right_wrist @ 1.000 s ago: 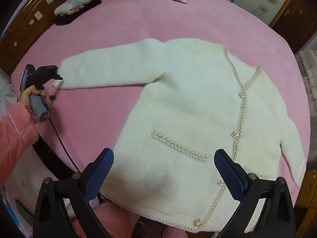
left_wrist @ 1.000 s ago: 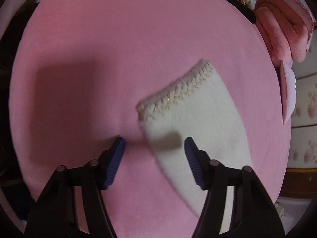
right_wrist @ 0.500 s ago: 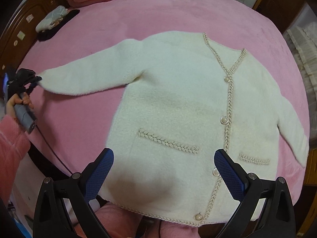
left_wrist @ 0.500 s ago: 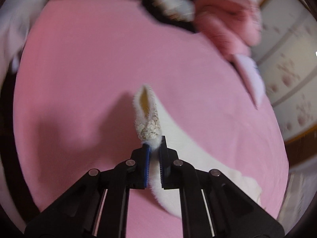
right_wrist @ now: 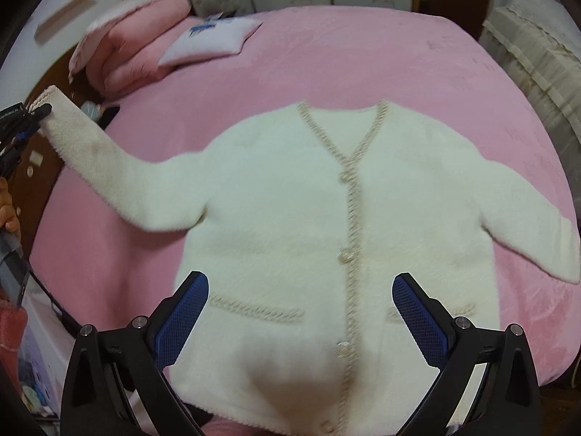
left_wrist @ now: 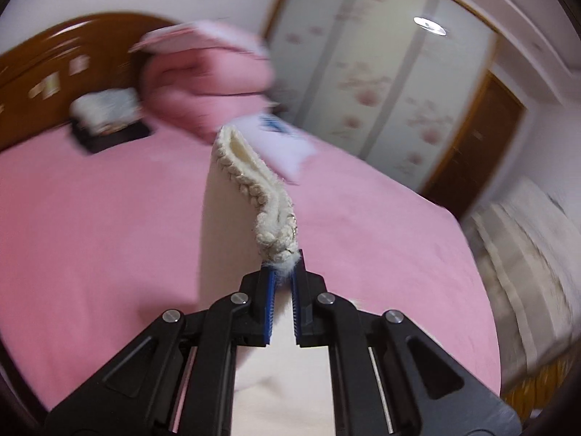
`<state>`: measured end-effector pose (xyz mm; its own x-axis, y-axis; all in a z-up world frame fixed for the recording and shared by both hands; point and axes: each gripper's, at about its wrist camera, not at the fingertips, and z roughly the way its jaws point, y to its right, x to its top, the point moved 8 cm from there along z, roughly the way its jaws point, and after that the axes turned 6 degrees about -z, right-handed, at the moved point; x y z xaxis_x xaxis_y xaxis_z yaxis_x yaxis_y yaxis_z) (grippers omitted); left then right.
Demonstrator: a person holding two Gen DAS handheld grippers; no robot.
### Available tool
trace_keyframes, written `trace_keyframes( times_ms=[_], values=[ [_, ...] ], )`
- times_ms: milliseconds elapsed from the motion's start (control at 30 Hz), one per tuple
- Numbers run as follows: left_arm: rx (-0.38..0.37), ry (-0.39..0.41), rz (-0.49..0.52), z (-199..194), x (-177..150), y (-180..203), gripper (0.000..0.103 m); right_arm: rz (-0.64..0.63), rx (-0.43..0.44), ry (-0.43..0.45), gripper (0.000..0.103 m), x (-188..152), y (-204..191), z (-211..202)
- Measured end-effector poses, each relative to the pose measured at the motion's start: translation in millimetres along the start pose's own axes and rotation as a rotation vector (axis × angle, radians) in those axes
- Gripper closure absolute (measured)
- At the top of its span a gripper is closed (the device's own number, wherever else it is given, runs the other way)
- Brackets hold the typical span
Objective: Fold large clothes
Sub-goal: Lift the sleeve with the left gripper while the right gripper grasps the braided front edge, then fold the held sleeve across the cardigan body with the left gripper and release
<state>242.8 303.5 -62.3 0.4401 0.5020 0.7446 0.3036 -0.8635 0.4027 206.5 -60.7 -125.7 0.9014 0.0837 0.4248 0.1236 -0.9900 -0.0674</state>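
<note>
Left gripper [left_wrist: 282, 272] pinches the braided cuff [left_wrist: 268, 214] of the fluffy cream button-front cardigan [right_wrist: 326, 236], its jaws closed tight on the fabric, with the sleeve [right_wrist: 109, 167] raised off the pink bedspread [right_wrist: 363, 54]. Right gripper [right_wrist: 299, 290] hovers with jaws spread wide and empty above the cardigan's hem, the body lying flat on the bed.

cardigan [right_wrist: 290, 225] flat on bed [right_wrist: 363, 54], pillow [right_wrist: 210, 40] behind (far edge)
</note>
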Motion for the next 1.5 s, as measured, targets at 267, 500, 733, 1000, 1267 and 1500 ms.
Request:
trace_keyframes(
  times_ms=[267, 500, 733, 1000, 1267, 1500],
  values=[
    [-0.109, -0.227, 0.193, 69.9, -137.9, 193.9, 0.098, 0.12, -0.002, 0.099, 0.0, 23.1, 143.7, 6.5],
    [-0.063, -0.669, 0.27, 141.5, -299.7, 239.2, 0.087, 0.197, -0.015, 0.064, 0.0, 11.2, 227.2, 78.2],
    [0.036, -0.64, 0.135, 153.9, -294.6, 131.3, 0.032, 0.265, 0.177, -0.061, 0.019, -2.3, 241.1, 138.0],
    [0.329, -0.589, 0.128, 156.7, -270.3, -18.4, 0.032, 0.268, 0.323, -0.177, 0.035, -12.4, 184.9, 198.8],
    [0.419, -0.587, 0.154, 196.5, -281.7, -92.1, 0.031, 0.302, 0.227, -0.135, 0.088, -5.0, 175.8, 211.1],
    [0.305, -0.598, 0.085, 194.7, -278.8, -87.1, 0.031, 0.202, 0.083, 0.163, 0.089, 43.3, 192.9, 125.7]
  ],
)
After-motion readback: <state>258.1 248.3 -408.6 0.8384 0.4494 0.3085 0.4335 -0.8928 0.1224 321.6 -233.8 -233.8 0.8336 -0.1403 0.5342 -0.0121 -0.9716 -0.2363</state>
